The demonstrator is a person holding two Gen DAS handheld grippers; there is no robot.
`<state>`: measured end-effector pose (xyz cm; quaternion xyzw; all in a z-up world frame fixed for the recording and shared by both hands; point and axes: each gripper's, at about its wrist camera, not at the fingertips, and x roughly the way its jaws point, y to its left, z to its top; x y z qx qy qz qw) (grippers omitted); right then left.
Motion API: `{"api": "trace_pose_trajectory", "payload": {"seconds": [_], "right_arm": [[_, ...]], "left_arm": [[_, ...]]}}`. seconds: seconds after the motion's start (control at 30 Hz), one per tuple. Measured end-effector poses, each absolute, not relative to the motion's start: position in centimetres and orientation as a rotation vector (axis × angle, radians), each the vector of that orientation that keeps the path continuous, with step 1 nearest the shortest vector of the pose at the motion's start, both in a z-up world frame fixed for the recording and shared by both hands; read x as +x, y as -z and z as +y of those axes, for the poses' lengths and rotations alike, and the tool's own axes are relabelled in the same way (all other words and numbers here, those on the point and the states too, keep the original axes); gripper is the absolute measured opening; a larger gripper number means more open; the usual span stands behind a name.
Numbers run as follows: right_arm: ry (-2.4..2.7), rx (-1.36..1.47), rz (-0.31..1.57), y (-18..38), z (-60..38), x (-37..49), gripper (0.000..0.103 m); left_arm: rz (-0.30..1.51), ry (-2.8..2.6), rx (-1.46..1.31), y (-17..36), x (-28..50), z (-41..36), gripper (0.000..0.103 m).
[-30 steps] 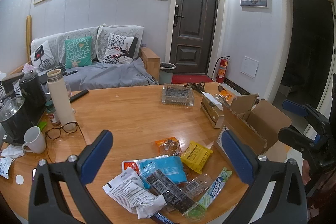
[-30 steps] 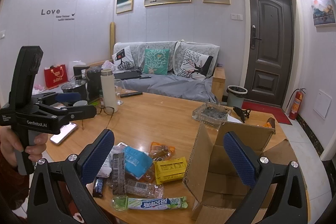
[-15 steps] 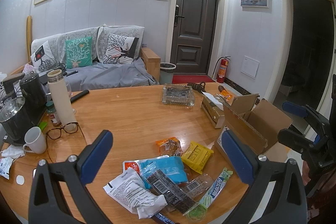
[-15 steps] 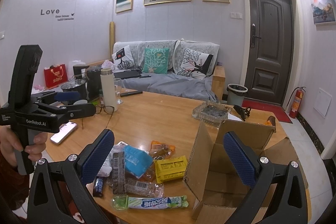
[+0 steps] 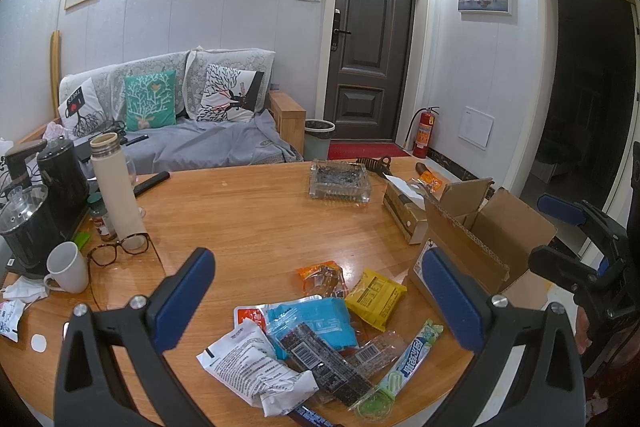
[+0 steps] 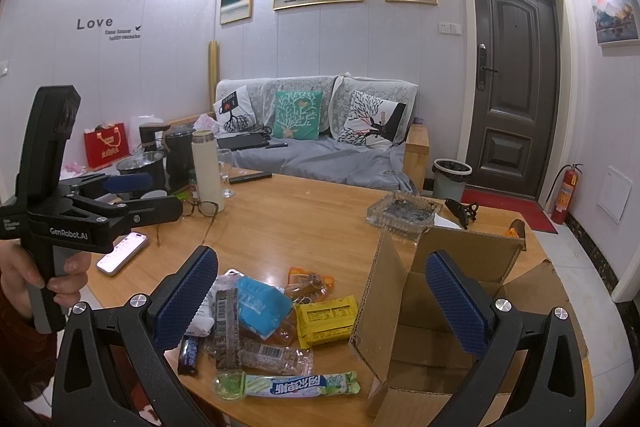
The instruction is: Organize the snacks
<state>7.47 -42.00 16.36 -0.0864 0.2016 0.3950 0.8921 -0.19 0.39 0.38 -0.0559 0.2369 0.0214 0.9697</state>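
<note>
Table (image 5: 256, 219), centre; open box (image 6: 452, 291), lower right; snack pile (image 6: 264, 315), lower centre, beside box. Left gripper (image 5: 318, 301) and right gripper (image 6: 322, 301): fingers apart, empty. Risk: overlapping wrappers drag neighbours off the near edge

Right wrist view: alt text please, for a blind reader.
The open right gripper hovers over a snack pile on a wooden table, beside an open cardboard box. At left, a hand holds the left gripper.
</note>
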Motion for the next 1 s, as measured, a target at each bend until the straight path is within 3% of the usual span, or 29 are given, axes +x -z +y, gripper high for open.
{"api": "trace_pose_trajectory", "payload": {"seconds": [0.5,0.93,1.0], "right_arm": [[-0.803,-0.179,0.429,-16.3,-42.2,7.7,0.103],[-0.797,-0.324,0.341,-17.3,-37.0,1.9,0.103],[-0.843,-0.339,0.352,-16.8,-35.7,1.2,0.085]], "left_arm": [[0.463,-0.035,-0.108,-0.6,-0.6,0.8,0.102],[0.446,-0.04,-0.145,0.0,-2.9,5.0,0.102],[0.465,-0.05,-0.153,0.7,-3.1,6.0,0.103]]}}
